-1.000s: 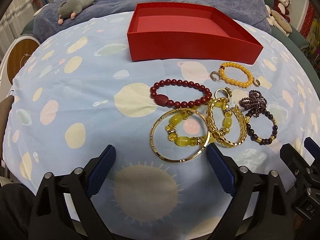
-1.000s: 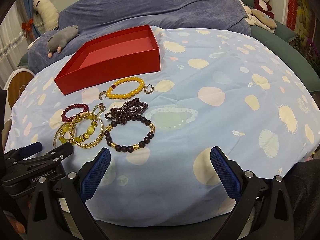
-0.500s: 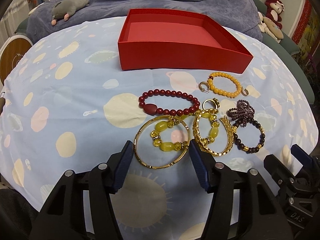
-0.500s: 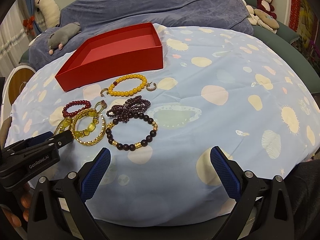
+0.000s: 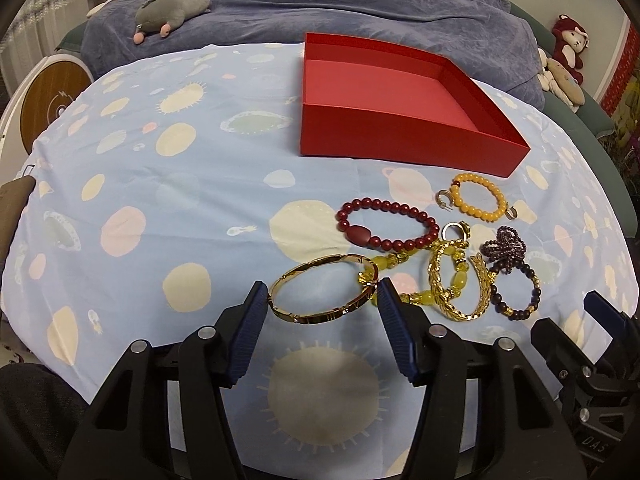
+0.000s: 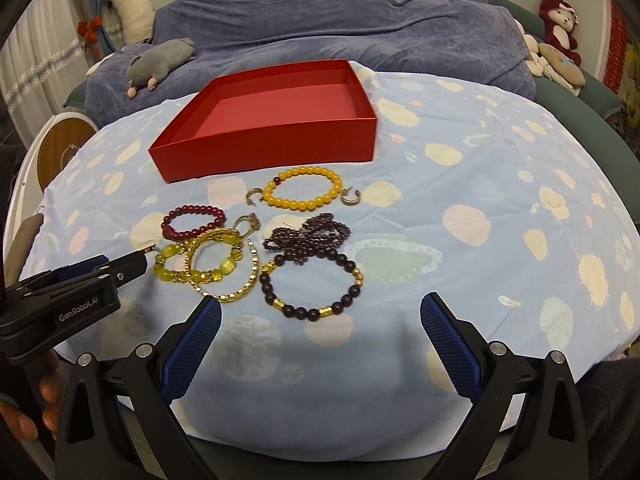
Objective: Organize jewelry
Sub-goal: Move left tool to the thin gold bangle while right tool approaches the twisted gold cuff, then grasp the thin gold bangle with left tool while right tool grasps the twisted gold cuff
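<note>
My left gripper [image 5: 322, 300] is shut on a plain gold bangle [image 5: 320, 319], both blue pads pressing its rim, left of the jewelry pile. Beside it lie a yellow gem bracelet [image 6: 168, 274], a gold chain bracelet [image 6: 240, 294], a red bead bracelet [image 5: 384, 205], an orange bead bracelet [image 6: 300, 203], a purple bead cluster [image 6: 308, 236] and a dark bead bracelet [image 6: 308, 314]. An empty red box [image 5: 400, 136] stands behind them. My right gripper [image 6: 320, 302] is open, its fingers on either side of the dark bead bracelet's near edge, with nothing gripped.
A pale blue spotted cloth [image 5: 180, 200] covers the round table. Behind it a blue blanket [image 6: 360, 20] carries a grey plush [image 6: 160, 60]; more plush toys [image 6: 560, 32] sit at the far right. A round wooden disc [image 5: 52, 100] stands left. A hand [image 6: 36, 412] holds the left gripper.
The left jaws closed onto the gold bangle and drew it up and left, off the yellow gem bracelet. The right gripper came closer to the dark bead bracelet.
</note>
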The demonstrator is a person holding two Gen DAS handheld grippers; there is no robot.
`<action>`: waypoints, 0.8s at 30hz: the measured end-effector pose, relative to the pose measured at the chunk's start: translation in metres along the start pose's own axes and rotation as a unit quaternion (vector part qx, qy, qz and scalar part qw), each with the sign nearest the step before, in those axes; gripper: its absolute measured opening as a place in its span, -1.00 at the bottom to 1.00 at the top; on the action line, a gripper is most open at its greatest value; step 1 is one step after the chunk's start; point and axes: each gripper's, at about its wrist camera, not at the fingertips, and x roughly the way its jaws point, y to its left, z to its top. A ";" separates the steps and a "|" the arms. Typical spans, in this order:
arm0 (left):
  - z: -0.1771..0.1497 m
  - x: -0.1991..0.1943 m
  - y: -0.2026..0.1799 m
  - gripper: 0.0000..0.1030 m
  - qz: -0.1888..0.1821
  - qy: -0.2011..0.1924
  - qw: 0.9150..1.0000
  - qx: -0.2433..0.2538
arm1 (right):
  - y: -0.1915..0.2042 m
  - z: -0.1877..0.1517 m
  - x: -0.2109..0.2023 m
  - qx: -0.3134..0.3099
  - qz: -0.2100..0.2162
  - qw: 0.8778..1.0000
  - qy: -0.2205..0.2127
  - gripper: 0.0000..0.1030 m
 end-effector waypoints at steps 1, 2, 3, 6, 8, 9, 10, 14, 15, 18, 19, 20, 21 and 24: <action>0.001 0.000 0.002 0.04 0.003 0.000 1.000 -0.002 | 0.005 0.002 0.001 -0.004 0.006 1.000 0.002 0.84; 0.000 0.000 0.005 0.04 0.005 -0.001 1.000 -0.004 | 0.009 0.003 0.003 -0.009 0.013 1.000 0.004 0.79; 0.001 0.001 0.008 0.04 0.007 0.000 1.000 -0.007 | 0.014 0.004 0.004 -0.014 0.018 1.000 0.006 0.77; 0.001 0.003 0.016 0.02 0.013 0.003 1.000 -0.013 | 0.030 0.007 0.012 -0.035 0.033 0.999 0.017 0.60; 0.002 0.003 0.021 0.02 0.015 0.005 1.000 -0.019 | 0.038 0.008 0.019 -0.045 0.042 0.998 0.029 0.46; 0.002 0.004 0.022 0.02 0.016 0.005 1.000 -0.021 | 0.041 0.009 0.022 -0.047 0.046 0.997 0.034 0.35; 0.003 0.004 0.024 0.02 0.018 0.004 1.000 -0.022 | 0.045 0.010 0.025 -0.049 0.050 0.997 0.039 0.30; 0.003 0.005 0.027 0.02 0.020 0.005 1.000 -0.023 | 0.056 0.011 0.033 -0.061 0.064 0.995 0.053 -0.05; 0.004 0.007 0.029 0.02 0.020 0.008 1.000 -0.023 | 0.059 0.011 0.035 -0.065 0.066 0.994 0.055 -0.14; 0.003 0.013 0.029 0.02 0.019 0.016 0.999 -0.024 | 0.065 0.012 0.040 -0.077 0.071 0.992 0.063 -0.39; 0.002 0.013 0.029 0.02 0.021 0.015 0.999 -0.023 | 0.067 0.012 0.043 -0.081 0.072 0.992 0.067 -0.44; 0.003 0.013 0.029 0.02 0.022 0.014 0.999 -0.021 | 0.068 0.012 0.044 -0.083 0.073 0.991 0.069 -0.52; 0.003 0.014 0.028 0.02 0.021 0.014 0.999 -0.020 | 0.069 0.012 0.045 -0.085 0.073 0.991 0.069 -0.59; 0.005 0.015 0.029 0.02 0.020 0.014 0.999 -0.020 | 0.068 0.013 0.045 -0.085 0.080 0.991 0.068 -0.75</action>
